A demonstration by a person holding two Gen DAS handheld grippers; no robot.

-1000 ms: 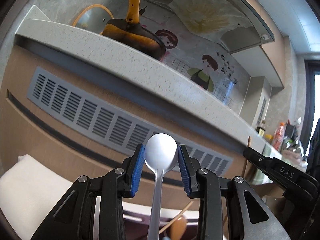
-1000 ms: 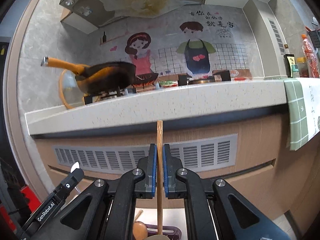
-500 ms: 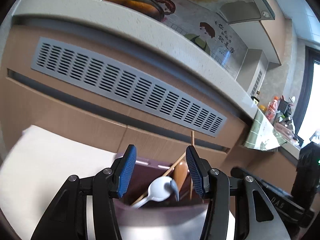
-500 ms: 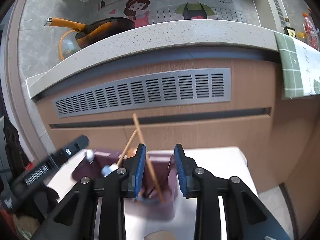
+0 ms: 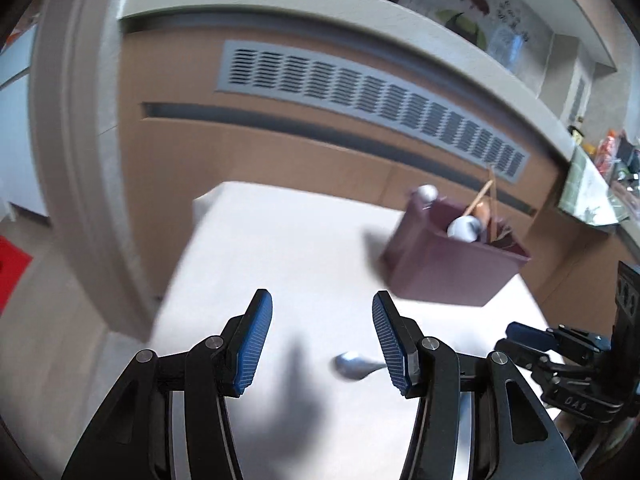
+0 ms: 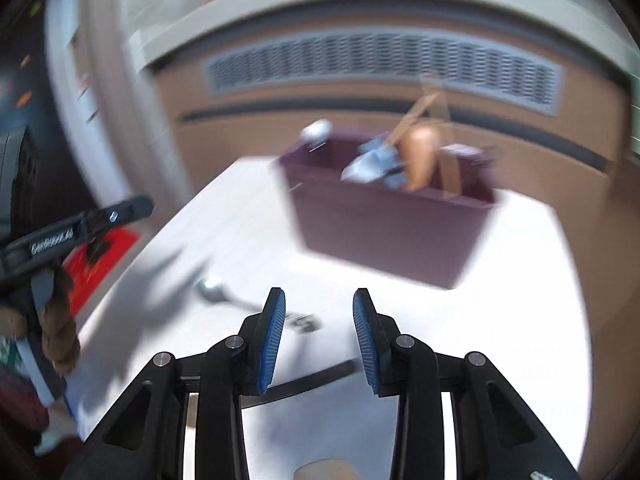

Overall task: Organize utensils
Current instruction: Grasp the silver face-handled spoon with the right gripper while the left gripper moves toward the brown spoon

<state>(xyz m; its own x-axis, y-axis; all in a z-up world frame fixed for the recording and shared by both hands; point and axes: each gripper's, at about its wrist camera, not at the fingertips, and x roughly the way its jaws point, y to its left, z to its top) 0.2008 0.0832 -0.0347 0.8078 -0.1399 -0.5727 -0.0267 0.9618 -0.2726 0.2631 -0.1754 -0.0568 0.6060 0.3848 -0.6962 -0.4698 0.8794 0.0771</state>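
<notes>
A dark purple utensil holder (image 5: 448,268) (image 6: 384,224) stands at the far side of the white table (image 5: 280,248) (image 6: 520,300). Metal spoons, a wooden spoon (image 6: 420,156) and chopsticks (image 5: 478,196) stick out of it. A metal spoon (image 5: 354,366) (image 6: 216,292) lies on the table by my left gripper's right finger. My left gripper (image 5: 322,340) is open and empty, low over the table. My right gripper (image 6: 319,336) is empty, its jaws still opening. A dark stick-like utensil (image 6: 308,384) lies under it; the right wrist view is blurred.
A brown cabinet front with a grey vent grille (image 5: 372,100) and a pale counter edge (image 5: 280,4) rises behind the table. Each gripper shows at the edge of the other's view. A red patch (image 6: 100,256) lies on the floor at the left.
Both grippers let go of their utensils into the holder: the left a metal spoon, the right a chopstick. Both then swung down and back toward the near table, jaws open.
</notes>
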